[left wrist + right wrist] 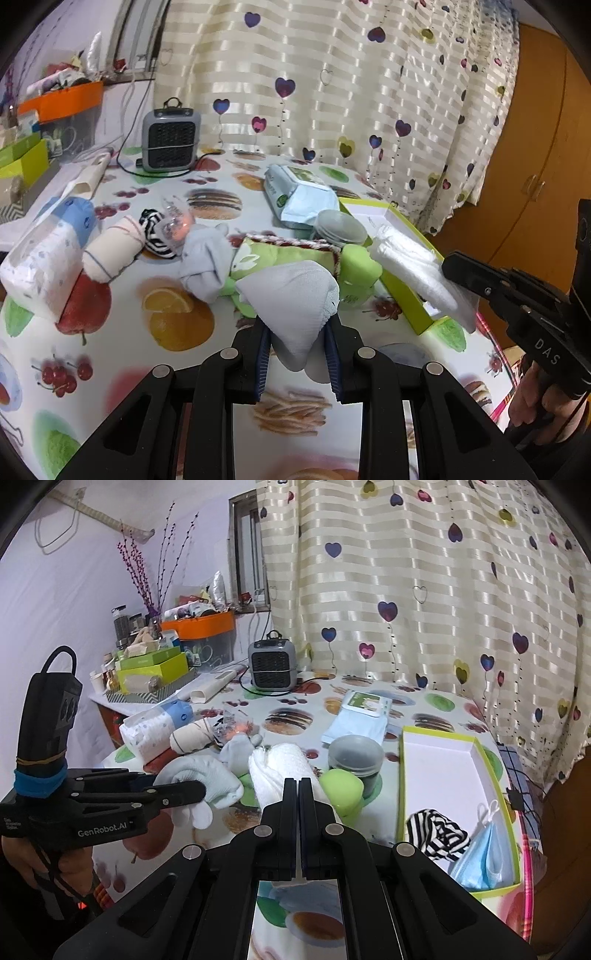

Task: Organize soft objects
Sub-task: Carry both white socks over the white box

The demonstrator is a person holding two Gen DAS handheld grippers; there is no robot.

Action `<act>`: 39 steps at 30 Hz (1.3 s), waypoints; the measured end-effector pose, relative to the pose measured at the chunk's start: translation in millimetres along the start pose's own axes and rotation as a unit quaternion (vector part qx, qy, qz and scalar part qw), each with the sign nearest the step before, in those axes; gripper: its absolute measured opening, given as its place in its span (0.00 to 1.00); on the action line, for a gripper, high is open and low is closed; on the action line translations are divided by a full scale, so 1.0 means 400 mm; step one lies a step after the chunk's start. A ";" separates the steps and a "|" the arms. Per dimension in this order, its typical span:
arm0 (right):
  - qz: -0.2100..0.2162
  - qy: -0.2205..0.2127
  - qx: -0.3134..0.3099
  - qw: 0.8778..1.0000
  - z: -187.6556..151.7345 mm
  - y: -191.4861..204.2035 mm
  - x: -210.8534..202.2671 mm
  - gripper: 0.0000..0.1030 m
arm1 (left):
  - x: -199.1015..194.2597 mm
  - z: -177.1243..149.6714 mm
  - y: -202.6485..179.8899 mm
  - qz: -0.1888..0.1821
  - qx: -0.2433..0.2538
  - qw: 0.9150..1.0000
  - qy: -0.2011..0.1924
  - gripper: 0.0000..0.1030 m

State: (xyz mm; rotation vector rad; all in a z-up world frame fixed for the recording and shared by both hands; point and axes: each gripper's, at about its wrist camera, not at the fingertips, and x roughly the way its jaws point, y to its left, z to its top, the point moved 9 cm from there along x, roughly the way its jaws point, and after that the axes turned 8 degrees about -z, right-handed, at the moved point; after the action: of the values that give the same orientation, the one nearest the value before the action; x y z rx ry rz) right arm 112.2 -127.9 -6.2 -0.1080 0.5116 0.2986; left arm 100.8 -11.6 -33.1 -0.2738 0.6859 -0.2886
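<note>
- My left gripper (298, 332), bottom centre of the left wrist view, is clamped on a pale grey sock (291, 295); its blue pads (263, 354) press the cloth from both sides, and the sock bulges up above them, off the table (110, 369).
- In the right wrist view, the same gripper (199, 794) comes in from the left edge with the sock (210, 779) bunched at its tip.
- My right gripper (298, 786), bottom centre of that view, is clenched tight on a white cloth (280, 771); the jaws meet with only a thin edge of fabric between them, and the rest of the cloth fans out above.
- From the left wrist view, that gripper (448, 267) enters from the right edge, the white cloth (413, 269) hanging over the near rim of a green box (406, 299).
- The box (404, 775), white inside, lies at right in the right wrist view; a striped cloth (439, 834) and a blue mask (480, 860) sit in its near end.
- Behind the sock, mid-frame in the left wrist view, a second grey sock (205, 266) lies beside a green cushion (288, 254).
- Further left sit a cream roll (110, 254) and a tissue pack (40, 266).
- A grey heater (170, 140) stands at the table's far edge, upper left.
- A hand (535, 398) grips the right handle at lower right.
</note>
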 end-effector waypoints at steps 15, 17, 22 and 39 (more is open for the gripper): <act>-0.073 -0.008 0.073 0.995 -0.004 -0.214 -0.019 0.01 | 0.080 0.054 -0.101 -0.033 0.034 0.999 0.004 0.25; -0.084 -0.007 0.087 0.993 -0.006 -0.252 -0.020 0.01 | 0.090 0.060 -0.113 -0.037 0.036 0.999 0.004 0.25; -0.102 -0.001 0.109 0.989 -0.016 -0.309 -0.009 0.01 | 0.123 0.076 -0.146 -0.049 0.046 0.998 0.009 0.25; -0.116 0.038 0.158 0.980 -0.069 -0.429 0.095 0.01 | 0.224 0.091 -0.225 -0.077 0.067 0.994 0.033 0.25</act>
State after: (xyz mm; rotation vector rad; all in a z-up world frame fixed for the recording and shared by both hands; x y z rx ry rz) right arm 183.9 -286.3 -44.3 0.1301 0.6099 -0.0167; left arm 175.5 -120.5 -27.4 -0.1900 0.7085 -0.4903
